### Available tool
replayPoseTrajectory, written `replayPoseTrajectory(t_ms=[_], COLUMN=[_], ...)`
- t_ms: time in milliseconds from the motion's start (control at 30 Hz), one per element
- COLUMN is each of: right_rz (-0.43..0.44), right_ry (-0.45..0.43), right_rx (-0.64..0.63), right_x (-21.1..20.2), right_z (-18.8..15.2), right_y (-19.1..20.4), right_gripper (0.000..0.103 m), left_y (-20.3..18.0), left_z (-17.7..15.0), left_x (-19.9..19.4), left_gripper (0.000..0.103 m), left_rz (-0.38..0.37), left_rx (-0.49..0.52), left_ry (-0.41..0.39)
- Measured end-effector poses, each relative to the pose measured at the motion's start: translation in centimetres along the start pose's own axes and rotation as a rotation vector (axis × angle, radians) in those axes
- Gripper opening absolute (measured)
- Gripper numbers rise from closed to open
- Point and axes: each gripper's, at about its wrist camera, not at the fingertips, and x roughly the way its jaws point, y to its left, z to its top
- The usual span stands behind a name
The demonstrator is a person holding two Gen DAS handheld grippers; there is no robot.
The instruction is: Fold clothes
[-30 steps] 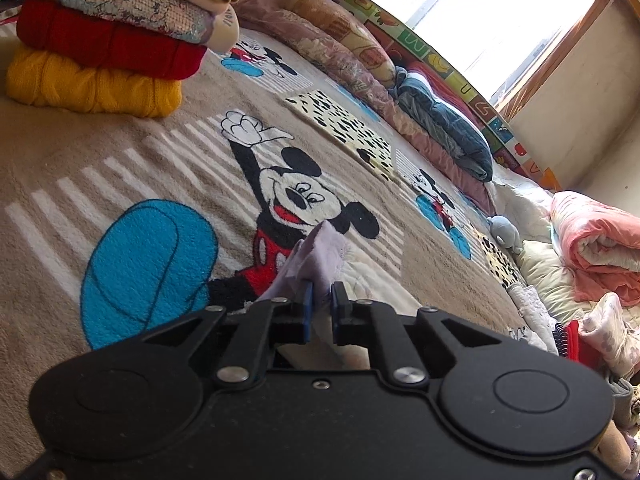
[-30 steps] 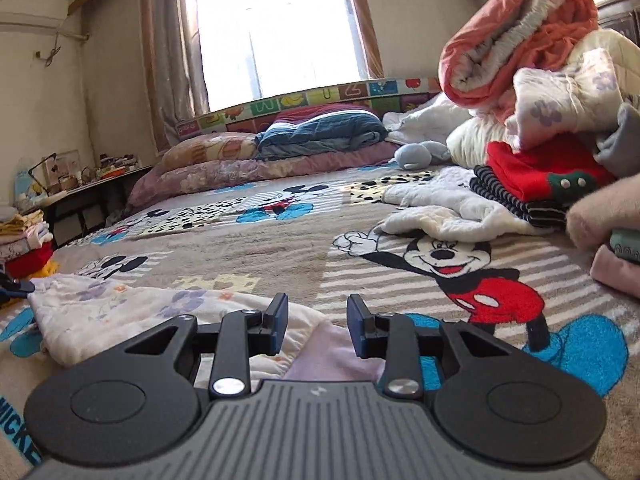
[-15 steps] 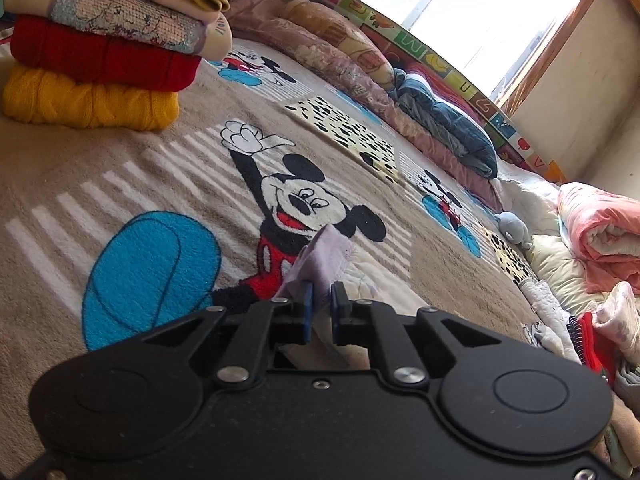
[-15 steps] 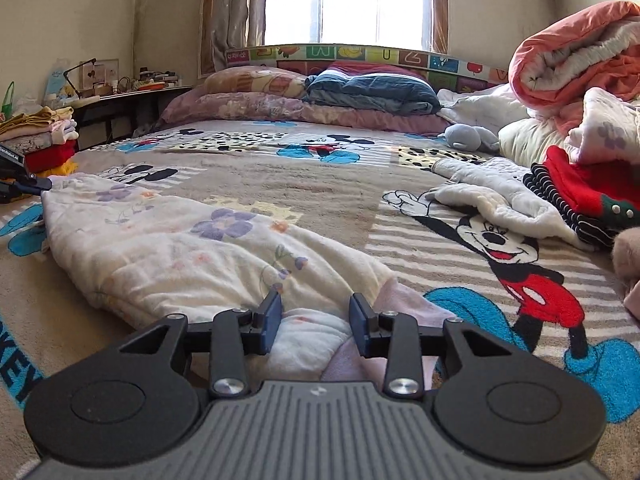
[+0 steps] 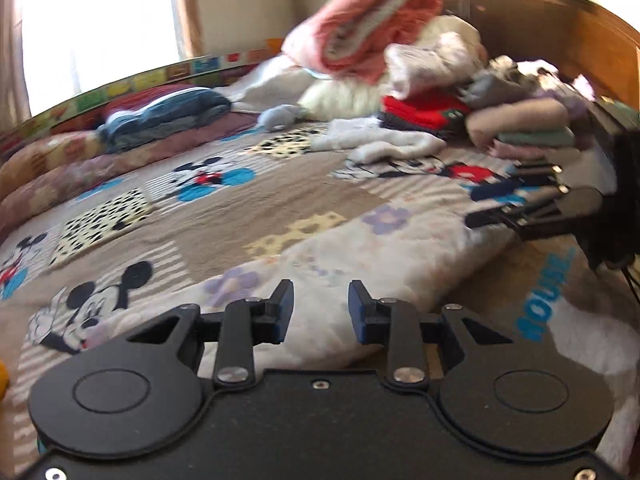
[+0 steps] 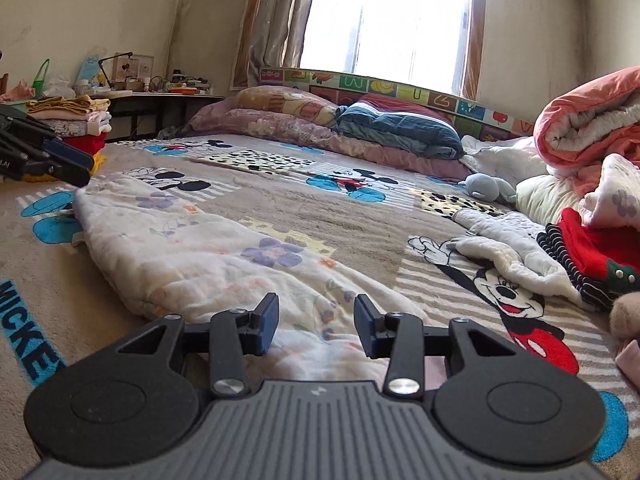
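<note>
A white quilted garment with lilac flowers (image 6: 192, 252) lies as a long folded strip across the Mickey Mouse blanket (image 6: 360, 220). My right gripper (image 6: 316, 316) hovers over its near end. The jaws are opening, with only cloth lying below them and nothing pressed. My left gripper (image 5: 320, 304) is at the strip's other end (image 5: 360, 248). Its jaws are also opening and hold nothing. Each gripper shows in the other's view: the left gripper (image 6: 76, 166) at the far left, the right gripper (image 5: 492, 206) at the far right.
A heap of unfolded clothes (image 6: 592, 256) and a rolled pink quilt (image 6: 588, 120) fill the right side. A small white garment (image 6: 508, 248) lies loose nearby. Folded clothes are stacked (image 6: 80, 120) at the left. Pillows (image 6: 392, 128) line the window side.
My left gripper let go of the lilac cloth corner, its jaws parted, and it swung round to face along the garment. My right gripper's jaws widened and its view levelled.
</note>
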Motion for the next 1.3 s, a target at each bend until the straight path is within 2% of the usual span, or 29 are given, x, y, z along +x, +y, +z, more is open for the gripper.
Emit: replayPoseTrajectory(t_ms=[100, 200, 400, 533, 633, 700, 800, 967, 1033, 1067, 1200, 1300], right_rz=[0.023, 0.031, 0.035, 0.027, 0.005, 0.009, 0.012, 0.031, 0.029, 0.030, 0.057, 0.068], right_ry=[0.005, 0.005, 0.013, 0.024, 0.053, 0.058, 0.055, 0.047, 0.054, 0.059, 0.074, 0.065], right_rx=[-0.015, -0.015, 0.002, 0.011, 0.026, 0.046, 0.057, 0.119, 0.120, 0.123, 0.188, 0.214], right_x=[0.0, 0.0, 0.3, 0.5, 0.9, 1.0, 0.9, 1.0, 1.3, 1.5, 2.0, 1.9], right_z=[0.0, 0.0, -0.3, -0.5, -0.7, -0.8, -0.8, -0.9, -1.0, -1.1, -1.3, -1.4], right_y=[0.6, 0.6, 0.4, 0.3, -0.1, -0.3, -0.5, -1.3, -1.3, -1.3, -2.3, -2.7], right_gripper=[0.042, 0.043, 0.045, 0.049, 0.054, 0.054, 0.054, 0.054, 0.055, 0.056, 0.058, 0.058], left_y=[-3.0, -4.0, -4.5, -4.7, -4.5, -4.0, -1.5, 4.3, 5.8, 6.2, 6.5, 7.2], left_z=[-1.0, -1.5, -0.7, -1.5, -1.4, -1.2, -0.5, -0.8, -1.6, -2.0, -2.7, -2.5], left_x=[2.7, 4.4, 4.9, 5.9, 5.5, 4.7, 2.7, 1.7, 2.7, 3.5, 4.6, 2.9], left_gripper=[0.028, 0.025, 0.021, 0.021, 0.023, 0.023, 0.023, 0.023, 0.023, 0.023, 0.024, 0.029], left_rz=[0.001, 0.068, 0.162, 0.151, 0.147, 0.097, 0.066, 0.202, 0.259, 0.271, 0.262, 0.298], left_rx=[0.154, 0.207, 0.209, 0.247, 0.231, 0.199, 0.074, -0.263, -0.365, -0.399, -0.438, -0.493], left_ry=[0.087, 0.123, 0.074, 0.145, 0.139, 0.136, 0.083, 0.009, 0.041, 0.092, 0.169, 0.102])
